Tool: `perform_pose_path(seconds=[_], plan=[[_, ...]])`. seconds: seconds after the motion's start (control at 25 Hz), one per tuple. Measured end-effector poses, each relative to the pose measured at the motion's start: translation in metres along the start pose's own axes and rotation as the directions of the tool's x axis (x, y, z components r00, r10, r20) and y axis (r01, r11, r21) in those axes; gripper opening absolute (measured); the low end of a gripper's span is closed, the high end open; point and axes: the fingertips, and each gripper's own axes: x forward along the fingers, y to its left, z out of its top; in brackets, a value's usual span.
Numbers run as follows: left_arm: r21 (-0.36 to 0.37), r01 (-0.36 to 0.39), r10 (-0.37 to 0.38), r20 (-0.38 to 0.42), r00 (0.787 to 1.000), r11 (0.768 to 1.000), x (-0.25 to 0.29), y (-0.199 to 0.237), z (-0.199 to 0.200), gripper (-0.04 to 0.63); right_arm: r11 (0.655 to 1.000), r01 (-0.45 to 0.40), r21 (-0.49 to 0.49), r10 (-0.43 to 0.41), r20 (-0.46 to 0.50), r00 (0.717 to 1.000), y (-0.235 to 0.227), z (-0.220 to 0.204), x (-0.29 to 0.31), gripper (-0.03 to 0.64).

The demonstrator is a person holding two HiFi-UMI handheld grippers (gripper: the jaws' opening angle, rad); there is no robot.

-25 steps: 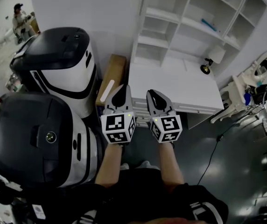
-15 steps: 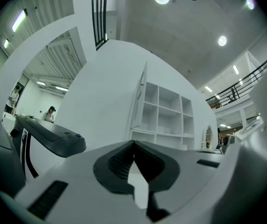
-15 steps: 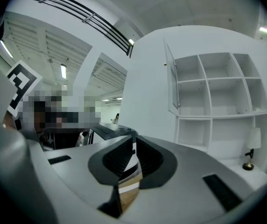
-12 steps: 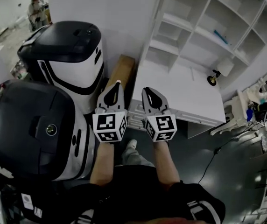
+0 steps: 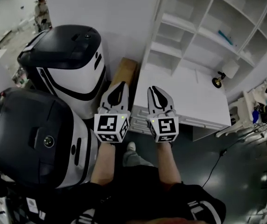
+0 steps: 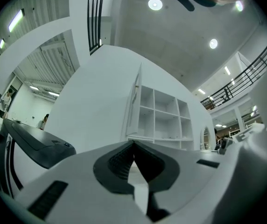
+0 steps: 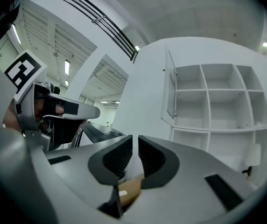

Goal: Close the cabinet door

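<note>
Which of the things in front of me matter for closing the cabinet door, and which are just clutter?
For the job:
- cabinet door, standing open
- shelf cabinet
- left claw, shut, empty
- right claw, slightly open, empty

Just lying about:
- cardboard box
- farther black-and-white machine
- nearer black-and-white machine
- small lamp
- white desk

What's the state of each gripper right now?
Left gripper: closed, holding nothing.
Right gripper: barely open, only a narrow slit, holding nothing.
</note>
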Motion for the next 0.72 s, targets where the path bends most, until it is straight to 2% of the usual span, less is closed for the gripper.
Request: perform_pose_path(seconds=[0.2,0.4,0.72], plan=[[-0.002,0.066,-0.066,0.027,0.997,0.998,0.048,-0.013,0.0,0.012,0.999,0.043,0.001,-0.043,0.016,0.999,-0.037,-0.002,0.016,0.041],[0.014,0.117,-0.118,0.067,0.991,0.993,0.09,-0.016,0.004,0.012,0.999,0.045,-0.011,-0.044,0.066,0.997,-0.056,-0.001,0.043,0.041],[0.088,0.091,-0.1,0.107,0.989,0.992,0.138,0.001,0.025,0.012,1.0,0.015,-0.018,-0.013,0.096,0.995,-0.077,0.001,0.094,0.084]])
